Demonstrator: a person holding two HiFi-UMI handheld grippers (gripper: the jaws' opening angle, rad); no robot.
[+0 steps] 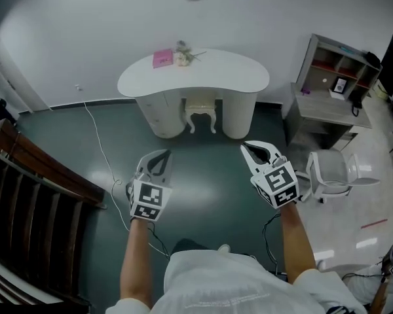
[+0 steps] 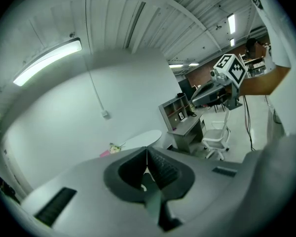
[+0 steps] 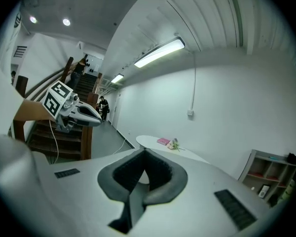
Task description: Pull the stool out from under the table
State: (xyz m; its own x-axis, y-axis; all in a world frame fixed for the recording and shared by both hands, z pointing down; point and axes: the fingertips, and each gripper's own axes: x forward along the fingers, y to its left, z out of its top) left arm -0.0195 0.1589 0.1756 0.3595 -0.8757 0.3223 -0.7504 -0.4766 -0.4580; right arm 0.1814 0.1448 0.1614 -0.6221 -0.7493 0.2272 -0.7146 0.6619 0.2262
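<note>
Under the table (image 1: pixel 249 77), the stool (image 1: pixel 201 112)

We see our right claw (image 3: pixel 145 153) closed on nothing; beyond it stands the white bench (image 3: pixel 147 141) carrying a pink item (image 3: pixel 163 141).

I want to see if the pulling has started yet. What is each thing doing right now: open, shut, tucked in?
Stool: tucked under the table, not pulled out.
Left gripper: fingers shut, holding nothing.
Right gripper: fingers shut, holding nothing.
Table: upright by the wall, pink book and flowers on top.
Office chair: upright, nobody sitting in it.
</note>
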